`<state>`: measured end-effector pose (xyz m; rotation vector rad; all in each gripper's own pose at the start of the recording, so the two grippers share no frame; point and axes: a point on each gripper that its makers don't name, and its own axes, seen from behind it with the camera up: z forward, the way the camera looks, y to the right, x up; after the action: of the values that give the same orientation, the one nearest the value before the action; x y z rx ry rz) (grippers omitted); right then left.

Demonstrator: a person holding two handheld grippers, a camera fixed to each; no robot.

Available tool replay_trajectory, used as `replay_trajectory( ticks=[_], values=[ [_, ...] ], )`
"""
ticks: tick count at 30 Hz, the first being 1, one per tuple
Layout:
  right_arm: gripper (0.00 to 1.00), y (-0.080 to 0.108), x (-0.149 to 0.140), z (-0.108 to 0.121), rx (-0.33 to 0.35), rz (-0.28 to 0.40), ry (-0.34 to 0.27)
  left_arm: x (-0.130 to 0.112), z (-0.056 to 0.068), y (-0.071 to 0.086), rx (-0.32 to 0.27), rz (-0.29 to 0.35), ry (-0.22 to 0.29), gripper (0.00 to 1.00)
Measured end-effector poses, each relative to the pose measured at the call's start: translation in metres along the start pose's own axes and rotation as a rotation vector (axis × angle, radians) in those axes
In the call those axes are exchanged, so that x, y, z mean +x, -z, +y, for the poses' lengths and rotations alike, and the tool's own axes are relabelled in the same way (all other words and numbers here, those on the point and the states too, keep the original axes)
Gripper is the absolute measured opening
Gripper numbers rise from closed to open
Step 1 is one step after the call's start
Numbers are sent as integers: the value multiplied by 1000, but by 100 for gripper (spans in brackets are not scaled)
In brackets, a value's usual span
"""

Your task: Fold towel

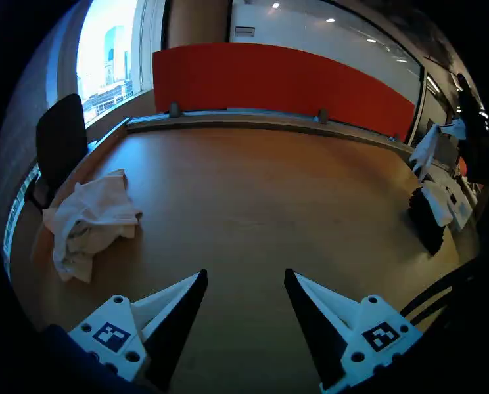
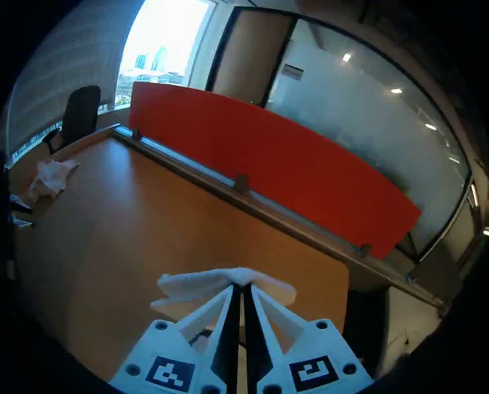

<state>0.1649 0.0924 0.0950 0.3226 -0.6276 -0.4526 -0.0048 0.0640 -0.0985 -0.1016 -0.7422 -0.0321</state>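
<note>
**Towels on a desk**

The left gripper (image 1: 244, 272), fingers spread wide, is hovering over a brown wooden desk (image 1: 264, 190) where a crumpled white cloth towel (image 1: 90, 220) is lying near one edge. The right gripper (image 2: 242, 287) is pinching a second white towel (image 2: 205, 282).

On the desk (image 1: 257, 210) before your left gripper (image 1: 244, 279), a crumpled towel (image 1: 90, 220) lies far left by the chair (image 1: 60, 141), the partition (image 1: 277, 82) lines the back edge, and your right gripper (image 2: 240, 287) pinches a second towel (image 2: 198, 284) over the right end.
</note>
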Motion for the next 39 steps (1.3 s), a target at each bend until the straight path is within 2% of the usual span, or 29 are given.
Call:
replay_trajectory(
  ticks=[9,17,23,29,33,39],
  values=[
    [5,10,-15,3,-8,-11,-15,4,7,-1,-9,2,-12,86],
    [5,31,-43,2,-26,-37,-30,2,9,1,-17,-1,-18,86],
    [5,52,-74,3,-52,-62,-62,2,10,2,-25,-4,-26,86],
    [5,68,-116,4,-80,-111,-113,1,11,3,-30,-4,-33,86],
    [5,74,-146,2,-91,-147,-158,0,11,4,-31,-6,-36,86],
    [5,76,-175,-1,-101,-181,-210,-3,11,6,-33,-11,-45,86]
  ],
)
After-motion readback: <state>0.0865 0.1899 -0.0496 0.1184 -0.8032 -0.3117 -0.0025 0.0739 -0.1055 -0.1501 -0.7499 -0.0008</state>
